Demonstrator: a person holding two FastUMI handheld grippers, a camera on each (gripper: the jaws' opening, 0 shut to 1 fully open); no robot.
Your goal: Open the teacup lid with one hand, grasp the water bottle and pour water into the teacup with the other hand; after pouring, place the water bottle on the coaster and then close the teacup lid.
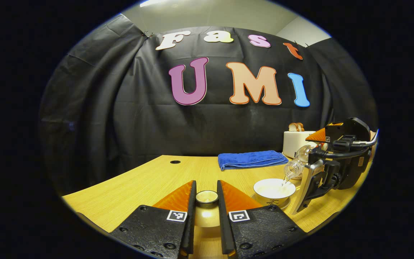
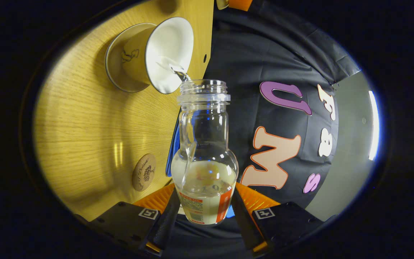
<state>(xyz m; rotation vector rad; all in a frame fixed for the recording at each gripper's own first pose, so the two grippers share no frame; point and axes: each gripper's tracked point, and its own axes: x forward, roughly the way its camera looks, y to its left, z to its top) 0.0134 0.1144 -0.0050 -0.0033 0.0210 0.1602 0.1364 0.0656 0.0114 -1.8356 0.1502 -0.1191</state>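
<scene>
My left gripper (image 1: 206, 192) is shut on the teacup lid (image 1: 207, 216), its knob (image 1: 207, 196) sitting between the fingers above the wooden table (image 1: 138, 187). To its right the white teacup (image 1: 274, 189) stands uncovered on its saucer (image 1: 282, 204). My right gripper (image 1: 309, 163) holds the clear water bottle (image 1: 297, 162) tilted over the cup. In the right gripper view, the right gripper (image 2: 206, 196) is shut on the bottle (image 2: 205, 158); a thin stream of water (image 2: 176, 70) runs from its mouth into the teacup (image 2: 153, 54). The round wooden coaster (image 2: 144, 172) lies on the table near the fingers.
A folded blue towel (image 1: 250, 159) lies at the back of the table. A white toaster (image 1: 297, 142) with bread slices stands at the back right. A small cable hole (image 1: 175, 162) sits in the table's far left.
</scene>
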